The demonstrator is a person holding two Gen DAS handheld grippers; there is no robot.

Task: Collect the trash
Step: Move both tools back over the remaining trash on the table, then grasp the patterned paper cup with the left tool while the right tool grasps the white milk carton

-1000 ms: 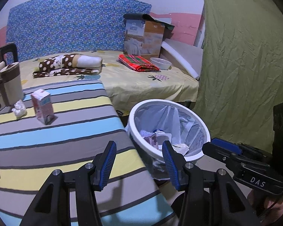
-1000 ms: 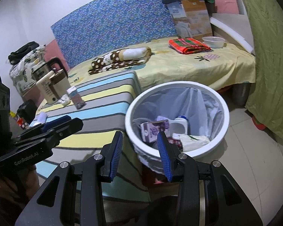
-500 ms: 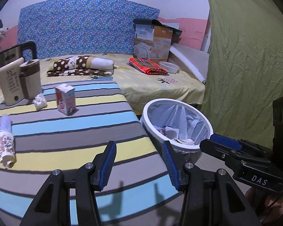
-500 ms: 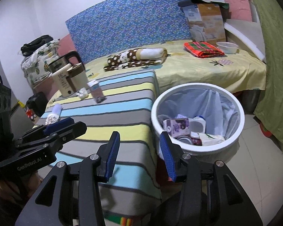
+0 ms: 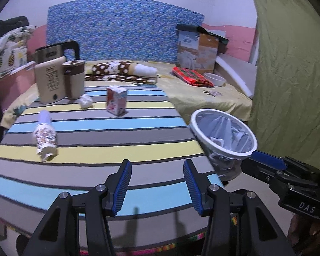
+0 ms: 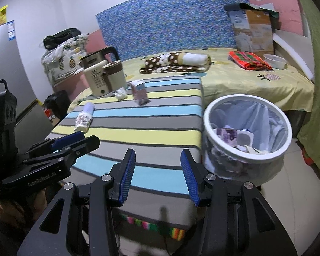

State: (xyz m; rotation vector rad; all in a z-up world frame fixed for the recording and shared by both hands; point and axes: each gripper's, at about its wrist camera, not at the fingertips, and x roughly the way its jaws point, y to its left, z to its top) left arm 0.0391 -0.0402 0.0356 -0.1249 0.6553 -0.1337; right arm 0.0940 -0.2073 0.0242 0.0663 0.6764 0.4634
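Observation:
A small milk carton [image 5: 116, 100] [image 6: 140, 92] stands on the striped table. A crumpled tissue [image 5: 85, 101] [image 6: 120, 94] lies to its left, beside the kettle. A small bottle [image 5: 44, 135] [image 6: 84, 120] lies on its side nearer the left edge. A white bin [image 5: 223, 136] [image 6: 247, 132] with a clear liner stands right of the table and holds several pieces of trash. My left gripper [image 5: 156, 186] is open and empty over the table's near edge. My right gripper [image 6: 157, 176] is open and empty, left of the bin.
A beige kettle and cup [image 5: 57, 81] [image 6: 104, 77] stand at the table's far left. Behind is a yellow bed [image 6: 256, 79] with folded cloths, a bowl and a cardboard box [image 5: 197, 52]. A green curtain [image 5: 292, 64] hangs on the right.
Both grippers have pulled back and swung left, away from the bin. The striped table with carton, tissue and bottle now fills the views. Both stay open and empty.

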